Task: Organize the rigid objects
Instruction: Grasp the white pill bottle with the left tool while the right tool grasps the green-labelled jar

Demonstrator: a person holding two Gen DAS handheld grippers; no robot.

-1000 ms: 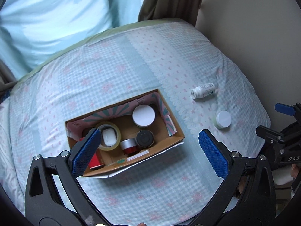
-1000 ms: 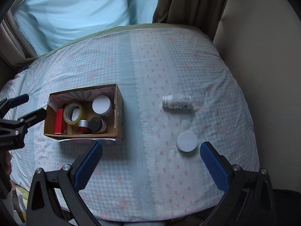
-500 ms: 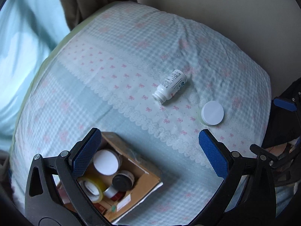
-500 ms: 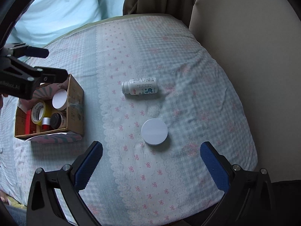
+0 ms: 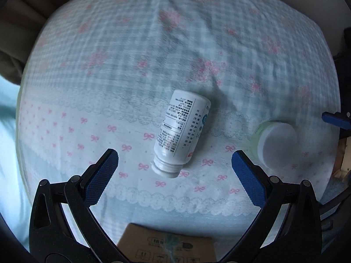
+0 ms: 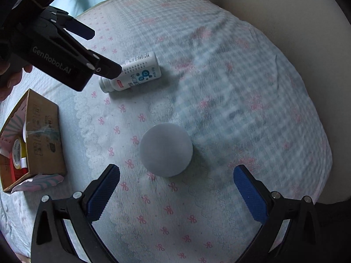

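Partly cropped cardboard box (image 5: 169, 247) — contents hidden

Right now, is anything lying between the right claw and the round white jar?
No. In the right wrist view, only bare bow-print bedspread lies between the open right claw and the round white jar.

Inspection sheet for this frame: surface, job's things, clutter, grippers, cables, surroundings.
Surface: bedsheet, checked with pink bows, wrinkled.
Job's things: bottle lying on its side; jar upright, white lid up; box open, tape roll and red items inside.
Clutter: nothing seen.
Grippers: left gripper open, over the bottle's cap end; right gripper open, nearing the jar.
Cables: nothing seen.
Surroundings: beige wall, curtain.
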